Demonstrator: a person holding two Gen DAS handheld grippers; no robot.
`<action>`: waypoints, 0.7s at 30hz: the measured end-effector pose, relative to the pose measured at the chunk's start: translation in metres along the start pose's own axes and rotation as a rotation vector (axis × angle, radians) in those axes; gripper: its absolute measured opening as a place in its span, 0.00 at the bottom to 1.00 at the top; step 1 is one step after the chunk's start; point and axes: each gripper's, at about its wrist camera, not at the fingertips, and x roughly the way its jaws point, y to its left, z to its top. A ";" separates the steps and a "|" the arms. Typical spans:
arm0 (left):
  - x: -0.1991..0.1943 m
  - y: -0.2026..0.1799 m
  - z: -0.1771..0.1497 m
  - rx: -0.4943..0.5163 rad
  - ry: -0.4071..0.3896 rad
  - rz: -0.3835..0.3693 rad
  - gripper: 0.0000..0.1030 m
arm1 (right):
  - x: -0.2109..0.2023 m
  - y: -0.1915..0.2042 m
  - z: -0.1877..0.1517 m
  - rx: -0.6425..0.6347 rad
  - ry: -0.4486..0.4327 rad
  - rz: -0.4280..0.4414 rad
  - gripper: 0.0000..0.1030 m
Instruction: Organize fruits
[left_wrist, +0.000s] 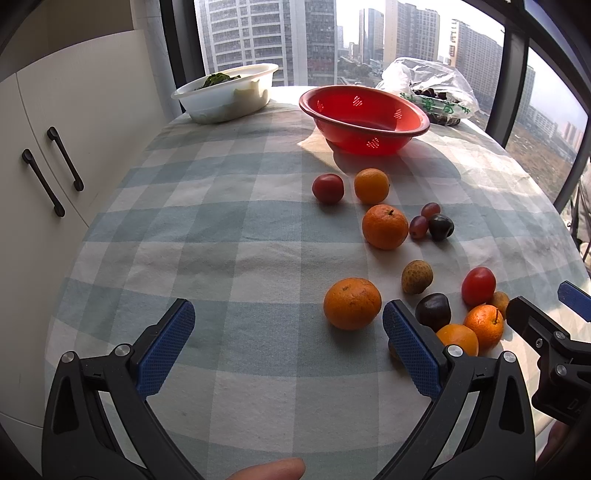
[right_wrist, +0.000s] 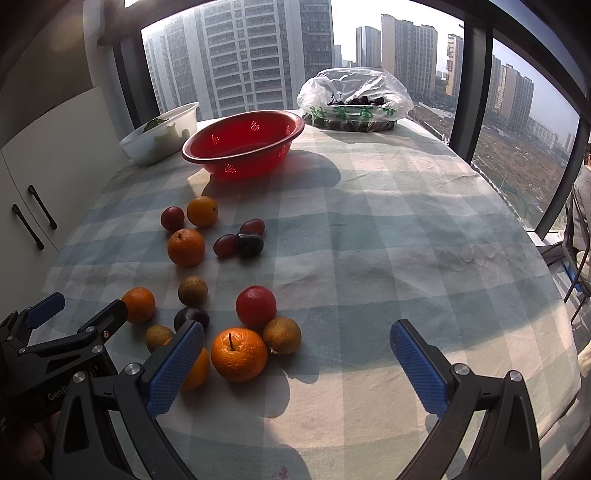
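Just beyond my right-side finger, my left gripper (left_wrist: 288, 332) stands wide and empty, an orange (left_wrist: 352, 303) near that fingertip. My right gripper (right_wrist: 297, 341) is likewise spread wide, holding nothing; a stemmed orange (right_wrist: 239, 353) lies between its fingers. The red colander (right_wrist: 243, 143) sits well ahead, empty.

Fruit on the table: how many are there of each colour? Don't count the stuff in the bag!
Orange fruits: 5
Red round fruits: 2
Reddish grapes: 2
Dark purple fruits: 2
Brown fruits: 3
Total: 14
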 end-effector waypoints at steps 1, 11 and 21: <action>0.000 0.000 0.000 0.000 0.000 0.000 1.00 | 0.000 0.000 0.000 0.000 0.000 -0.001 1.00; 0.000 0.000 0.000 0.000 0.001 0.000 1.00 | 0.000 0.000 -0.002 0.000 0.003 0.000 1.00; 0.001 0.000 0.000 0.000 0.002 0.001 1.00 | 0.001 0.000 -0.001 0.001 0.004 0.000 1.00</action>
